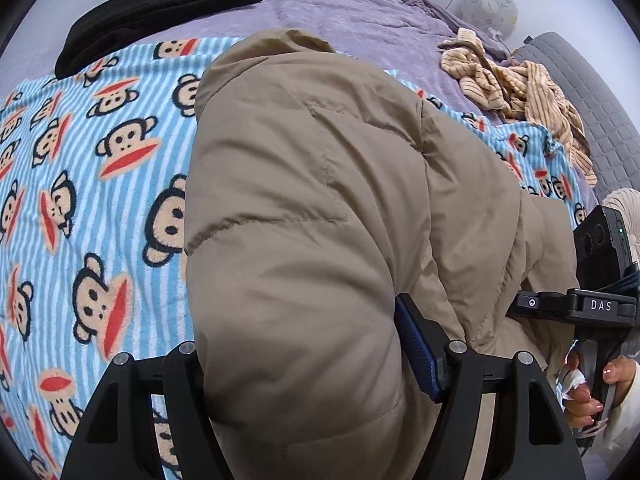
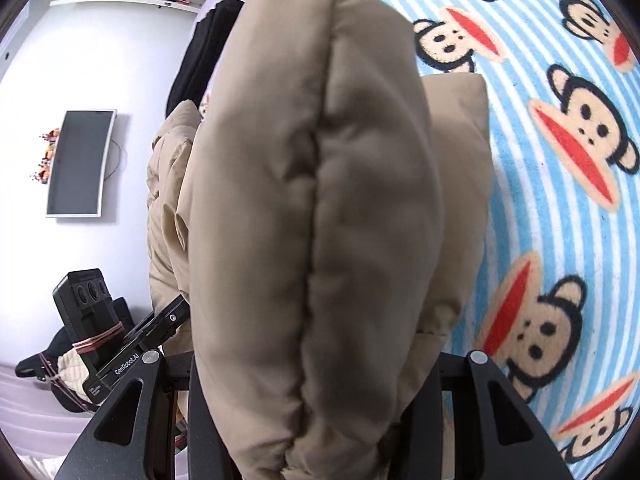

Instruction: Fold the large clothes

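A tan puffer jacket (image 1: 304, 208) is lying across the monkey-print blanket (image 1: 92, 184) that is covering the bed, its padded bulk running from the near edge up toward the middle. The left gripper (image 1: 316, 364) is biting into a thick fold of the jacket at the near edge — the jaws are standing fairly wide apart, yet the padding is filling the whole gap and the blue pad (image 1: 416, 352) is pressing into it. In the right wrist view the right gripper (image 2: 316, 392) is likewise clamping a puffy, seamed roll of the same jacket (image 2: 320, 200), the fabric bulging up between the two fingers and hiding most of the blanket (image 2: 560, 184) behind it. A hand (image 1: 588, 392) is gripping the handle of the right device at the jacket's right side. Toward the far left corner of the bed a black garment (image 1: 160, 12) is resting on the purple bedspread (image 1: 340, 4) — and near the far right edge a striped beige garment (image 1: 516, 88) is lying crumpled.
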Action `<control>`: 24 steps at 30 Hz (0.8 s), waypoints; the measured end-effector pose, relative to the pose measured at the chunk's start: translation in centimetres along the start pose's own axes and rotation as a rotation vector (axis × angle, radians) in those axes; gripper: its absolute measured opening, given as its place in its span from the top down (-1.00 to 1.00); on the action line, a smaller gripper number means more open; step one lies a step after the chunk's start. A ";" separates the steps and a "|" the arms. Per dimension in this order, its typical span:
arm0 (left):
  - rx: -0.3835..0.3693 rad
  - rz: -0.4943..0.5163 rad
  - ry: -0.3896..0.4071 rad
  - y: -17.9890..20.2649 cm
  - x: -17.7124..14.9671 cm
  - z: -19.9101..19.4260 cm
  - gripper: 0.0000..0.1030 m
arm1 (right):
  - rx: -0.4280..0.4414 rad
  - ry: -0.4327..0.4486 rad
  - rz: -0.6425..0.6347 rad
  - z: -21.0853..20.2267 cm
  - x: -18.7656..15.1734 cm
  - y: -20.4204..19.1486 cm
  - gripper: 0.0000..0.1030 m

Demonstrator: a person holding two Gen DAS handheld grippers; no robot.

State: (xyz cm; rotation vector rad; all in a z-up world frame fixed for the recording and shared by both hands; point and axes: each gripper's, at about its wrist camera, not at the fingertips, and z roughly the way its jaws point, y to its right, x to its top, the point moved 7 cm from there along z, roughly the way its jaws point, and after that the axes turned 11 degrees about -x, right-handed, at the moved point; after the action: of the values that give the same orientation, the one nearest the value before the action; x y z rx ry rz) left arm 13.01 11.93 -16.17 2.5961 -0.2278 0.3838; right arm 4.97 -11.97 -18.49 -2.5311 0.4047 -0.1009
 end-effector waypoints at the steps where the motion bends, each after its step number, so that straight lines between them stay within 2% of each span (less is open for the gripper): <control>1: 0.005 -0.011 0.001 -0.5 0.0 0.4 -0.50 | -0.003 -0.003 0.008 0.4 0.1 0.0 0.08; 10: 0.056 -0.002 0.024 -1.3 -0.9 2.5 -0.82 | -0.067 -0.004 0.080 0.8 -0.6 2.6 -0.36; 13: 0.088 0.007 0.028 -1.1 -0.8 1.8 -0.82 | -0.118 0.007 0.063 -0.9 -1.2 2.5 -0.36; 15: 0.156 0.050 0.071 -0.5 -0.4 0.3 -0.78 | -0.189 0.025 0.014 -2.5 -1.7 2.2 -0.36; 16: 0.183 0.073 0.101 -0.2 -0.2 -0.7 -0.66 | -0.224 0.035 -0.009 -3.5 -1.8 2.2 -0.36; 18: 0.187 0.092 0.142 0.2 0.6 -2.3 -0.57 | -0.284 0.066 -0.044 -5.6 -2.1 2.2 -0.36; 19: 0.185 0.090 0.166 0.1 1.1 -3.0 -0.57 | -0.308 0.096 -0.058 -6.8 -2.3 2.2 -0.27; 20: 0.183 0.087 0.190 0.0 1.7 -3.6 -0.57 | -0.326 0.130 -0.069 -8.1 -2.3 2.1 0.11; 22: 0.184 0.085 0.212 -0.4 3.1 -4.3 -0.57 | -0.343 0.182 -0.082 -10.2 -2.6 1.1 0.51; 24: 0.181 0.085 0.204 -0.5 4.2 -3.8 -0.57 | -0.363 0.236 -0.105 -11.4 -2.6 -0.1 0.51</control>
State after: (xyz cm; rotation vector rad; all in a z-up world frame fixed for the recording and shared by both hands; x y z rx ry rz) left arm 16.23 13.92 -11.94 2.7043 -0.2424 0.7259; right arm 0.70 -17.08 -8.88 -2.9105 0.4127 -0.4019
